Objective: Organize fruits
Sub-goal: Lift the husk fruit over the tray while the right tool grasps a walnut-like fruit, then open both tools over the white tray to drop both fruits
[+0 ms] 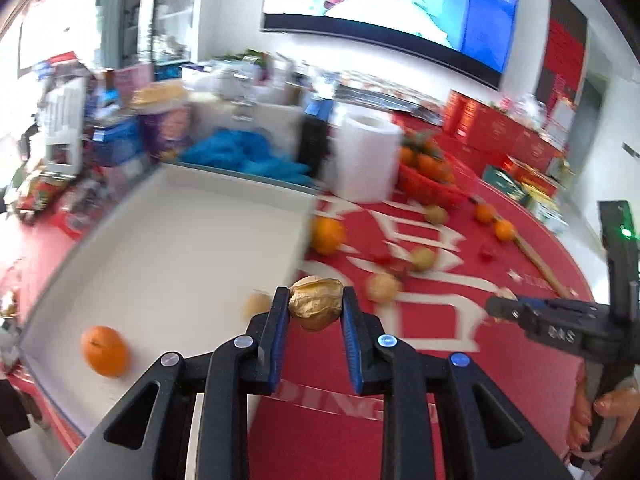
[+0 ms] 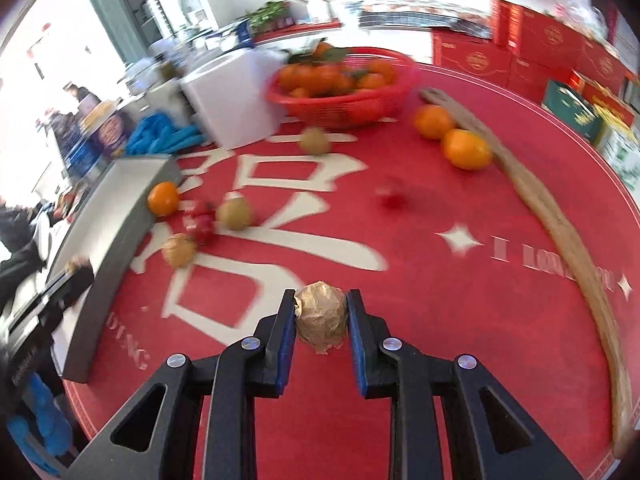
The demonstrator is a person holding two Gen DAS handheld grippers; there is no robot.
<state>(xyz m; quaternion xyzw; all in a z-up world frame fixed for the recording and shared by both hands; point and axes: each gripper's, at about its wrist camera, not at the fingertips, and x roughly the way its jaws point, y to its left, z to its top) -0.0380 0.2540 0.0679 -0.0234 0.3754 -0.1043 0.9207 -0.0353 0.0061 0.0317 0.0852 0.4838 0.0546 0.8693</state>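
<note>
Orange (image 1: 105, 351) in white tray (image 1: 224, 200) (alone)

Both grippers (image 1: 316, 304) (image 2: 320, 312) clamped, angled downward

The red tabletop (image 2: 440, 300) looks like matt cloth with white print. A crinkled, papery gold husk (image 1: 316, 307) wraps the fruit, while the long stick (image 2: 560, 232) is rough, pale wood beside smooth, glossy oranges (image 2: 466, 149).
</note>
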